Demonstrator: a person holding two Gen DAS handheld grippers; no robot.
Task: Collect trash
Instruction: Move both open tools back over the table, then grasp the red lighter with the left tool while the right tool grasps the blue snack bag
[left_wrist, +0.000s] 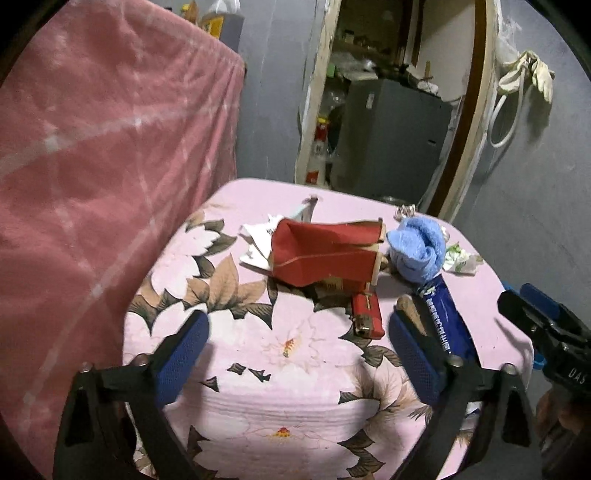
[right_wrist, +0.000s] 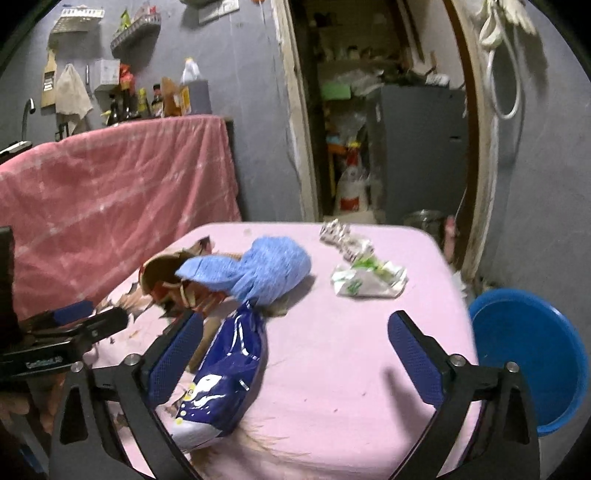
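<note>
Left wrist view: both grippers, left gripper (left_wrist: 299, 343) and right gripper (right_wrist: 295, 354), hang spread and empty. Nothing is collected yet: red carton (left_wrist: 325, 251), blue wrapper (right_wrist: 225, 373) and crumpled paper (right_wrist: 365, 280) lie on the tabletop (right_wrist: 351, 369); blue bin (right_wrist: 532, 354) waits beyond its right edge.

Dim indoor light, soft shadows under fingers (right_wrist: 417, 354); slight motion blur; heavy fisheye warp, dark corners.

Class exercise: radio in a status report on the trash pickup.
Left hand-held gripper open, right hand-held gripper open, both empty. Blue snack wrapper, crumpled paper on table. Blue basin beside table.
</note>
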